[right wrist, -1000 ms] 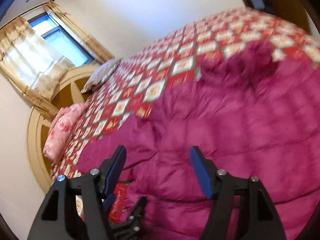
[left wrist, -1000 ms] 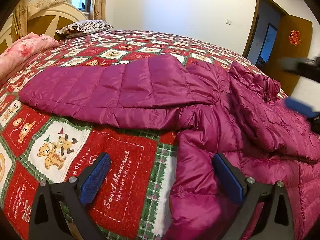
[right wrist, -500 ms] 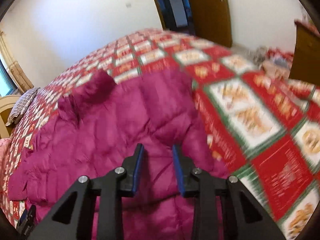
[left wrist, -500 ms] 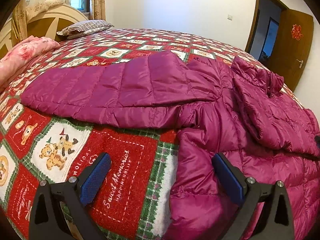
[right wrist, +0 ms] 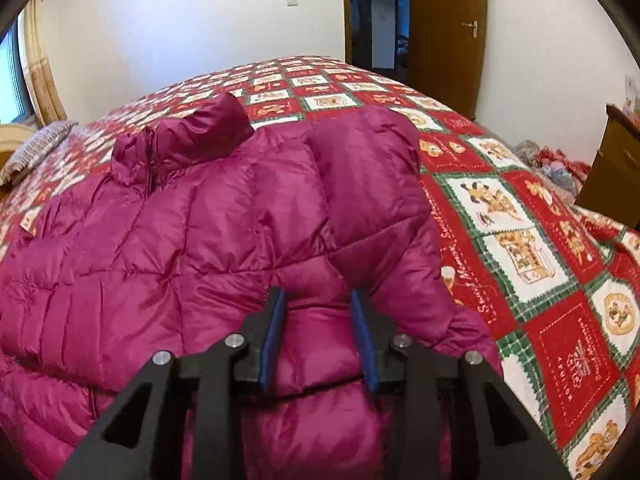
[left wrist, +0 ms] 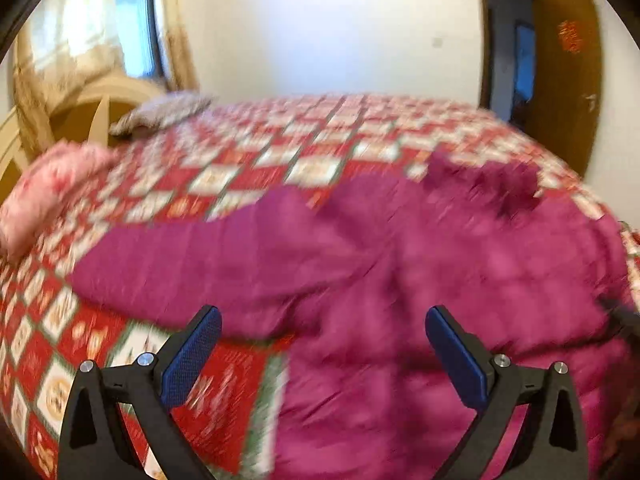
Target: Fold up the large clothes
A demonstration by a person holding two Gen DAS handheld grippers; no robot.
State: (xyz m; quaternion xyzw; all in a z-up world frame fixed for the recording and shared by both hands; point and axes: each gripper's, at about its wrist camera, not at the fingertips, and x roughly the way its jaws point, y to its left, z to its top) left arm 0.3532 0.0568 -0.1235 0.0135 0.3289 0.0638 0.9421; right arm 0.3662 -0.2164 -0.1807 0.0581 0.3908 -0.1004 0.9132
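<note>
A magenta puffer jacket (right wrist: 208, 240) lay spread across the red checked bedspread (right wrist: 520, 208), collar toward the bed's far edge. My right gripper (right wrist: 318, 300) had just widened slightly, its jaws pinching a puffy fold of the jacket. My left gripper (left wrist: 322, 322) hovered above it, jaws spread, empty.

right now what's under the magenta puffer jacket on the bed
The magenta quilted puffer jacket lies on a red, white and green teddy-bear patchwork quilt. The quilt shows all around it; whatever lies beneath the jacket itself is covered.
</note>
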